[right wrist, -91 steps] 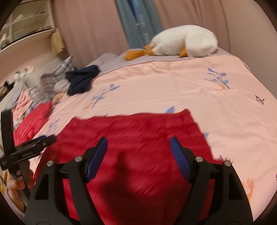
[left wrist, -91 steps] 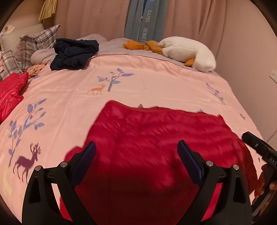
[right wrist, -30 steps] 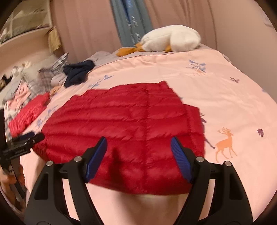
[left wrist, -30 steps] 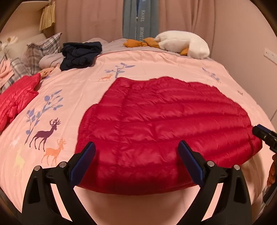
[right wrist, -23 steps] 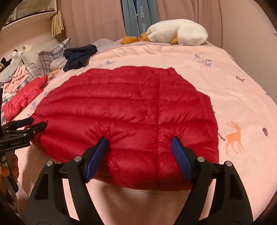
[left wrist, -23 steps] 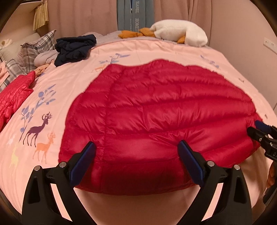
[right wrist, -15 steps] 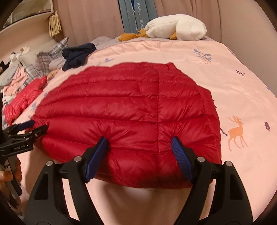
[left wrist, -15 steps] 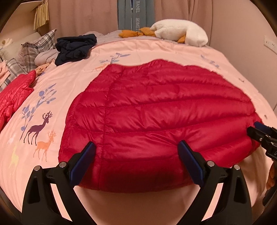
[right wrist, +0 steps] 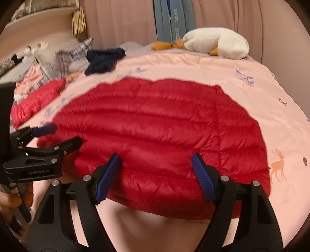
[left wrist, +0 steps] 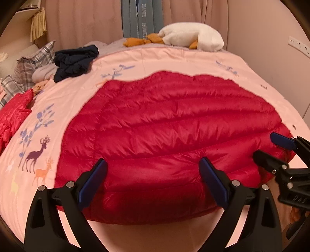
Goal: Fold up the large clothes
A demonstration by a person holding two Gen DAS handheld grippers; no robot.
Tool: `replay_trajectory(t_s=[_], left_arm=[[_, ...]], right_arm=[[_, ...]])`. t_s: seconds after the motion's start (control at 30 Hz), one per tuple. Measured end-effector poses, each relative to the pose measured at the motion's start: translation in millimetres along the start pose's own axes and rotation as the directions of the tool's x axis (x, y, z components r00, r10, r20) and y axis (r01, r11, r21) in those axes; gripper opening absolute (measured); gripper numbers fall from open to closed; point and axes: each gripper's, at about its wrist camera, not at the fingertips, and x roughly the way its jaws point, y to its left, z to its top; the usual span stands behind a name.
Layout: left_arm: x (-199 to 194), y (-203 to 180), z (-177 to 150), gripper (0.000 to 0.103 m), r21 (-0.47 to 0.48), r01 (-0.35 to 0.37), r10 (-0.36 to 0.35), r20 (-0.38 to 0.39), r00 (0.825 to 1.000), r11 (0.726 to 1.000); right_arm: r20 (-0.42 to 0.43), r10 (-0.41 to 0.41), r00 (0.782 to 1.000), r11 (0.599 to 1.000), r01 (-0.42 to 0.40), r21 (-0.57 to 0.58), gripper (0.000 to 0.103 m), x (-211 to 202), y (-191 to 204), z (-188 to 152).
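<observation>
**Red puffy jacket spread flat on the bed**

The left gripper (right wrist: 58,133) has "GenRobot.AI" on its side, read in the right view. The blue curtain (left wrist: 144,19) says "HANEL HOME".

The red jacket (left wrist: 170,131) lies flat on the pink bed (left wrist: 64,93), near the close edge. Its long side runs left to right.

The left gripper's fingers (left wrist: 93,182) are wide apart over the jacket edge, holding nothing. The right gripper (right wrist: 156,176) is spread the same way.

Only the right view shows the shelf (right wrist: 38,21).

"GenRobot.AI" on left tool (right wrist: 58,135) body; blue curtain (left wrist: 142,18) lettering blurred.
</observation>
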Motion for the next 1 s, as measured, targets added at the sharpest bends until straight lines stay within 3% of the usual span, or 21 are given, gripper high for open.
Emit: replay_trajectory(t_s=[0.27, 0.4, 0.63, 0.8, 1.0], left_arm=[[5, 3, 1, 0.097, -0.006, 0.018, -0.018, -0.018, 1.0, 1.0], [-4, 13, 14, 0.097, -0.036, 0.02, -0.019, 0.026, 0.999, 0.999], [6, 31, 43, 0.097, -0.097, 0.013, -0.009, 0.043, 0.999, 0.995], [29, 37, 46, 0.097, -0.108, 0.018, -0.019, -0.016, 1.0, 0.994], [44, 38, 44, 0.102, -0.089, 0.023, -0.028, -0.051, 0.998, 0.996]], right_arm=[[-0.051, 0.014, 0.999, 1.0, -0.014, -0.001, 0.08, 13, -2, 0], [0.002, 0.061, 0.998, 0.998, -0.061, 0.032, 0.08, -3, -10, 11], [0.055, 0.018, 0.998, 0.994, -0.024, 0.104, 0.08, 1, -35, 37], [0.0, 0.021, 1.0, 0.994, -0.021, 0.108, 0.08, 28, -44, 36], [-0.071, 0.008, 0.997, 0.999, -0.005, 0.033, 0.08, 47, -38, 36]])
